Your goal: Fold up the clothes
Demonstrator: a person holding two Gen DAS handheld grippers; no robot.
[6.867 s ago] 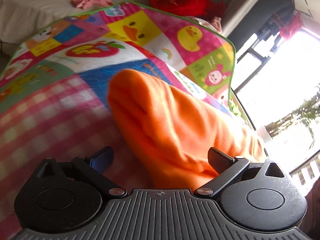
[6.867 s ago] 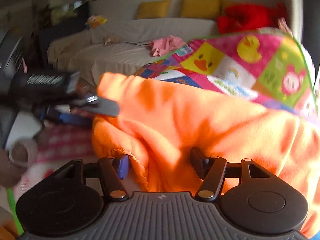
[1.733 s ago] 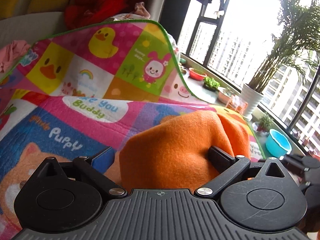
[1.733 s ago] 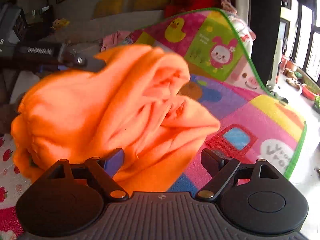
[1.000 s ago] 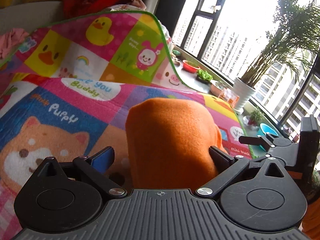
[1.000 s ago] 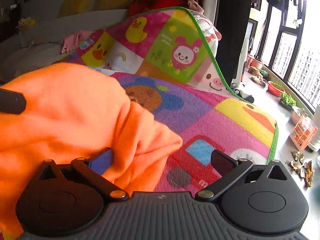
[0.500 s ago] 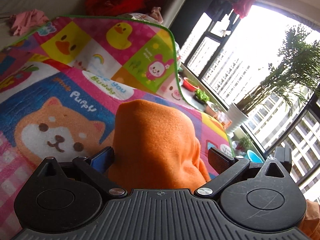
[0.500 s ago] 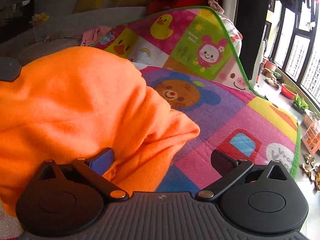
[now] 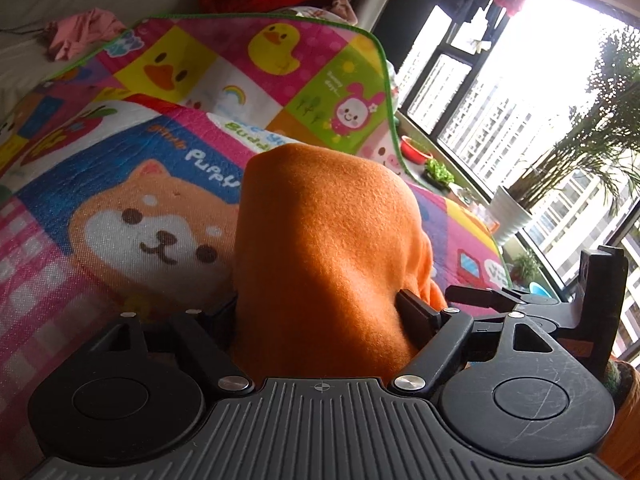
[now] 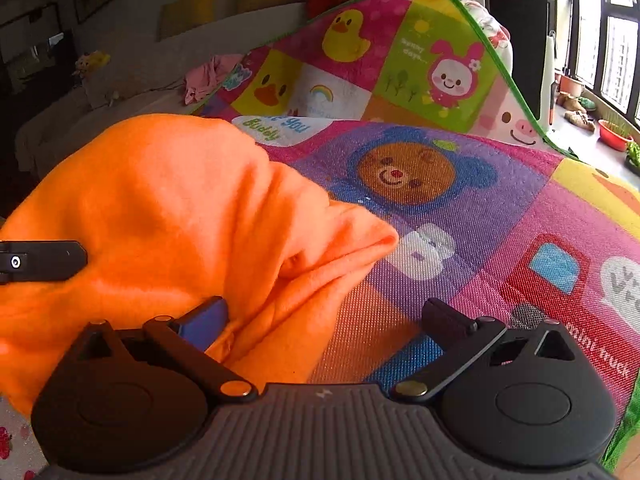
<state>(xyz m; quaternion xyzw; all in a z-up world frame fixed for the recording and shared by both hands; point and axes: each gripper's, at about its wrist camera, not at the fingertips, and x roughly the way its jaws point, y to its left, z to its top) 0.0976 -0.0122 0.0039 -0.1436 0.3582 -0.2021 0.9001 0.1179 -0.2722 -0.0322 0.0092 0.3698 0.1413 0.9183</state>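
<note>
fuzzy matt orange fleece garment on a finely woven, printed play mat

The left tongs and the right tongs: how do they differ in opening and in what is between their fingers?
The left tongs are closing, with the orange garment bunched between both fingers; the right tongs stand wide open. The garment fills the left tongs' gap, but only brushes the right tongs' left finger, with bare play mat beyond. Both point down at the same mat.
</note>
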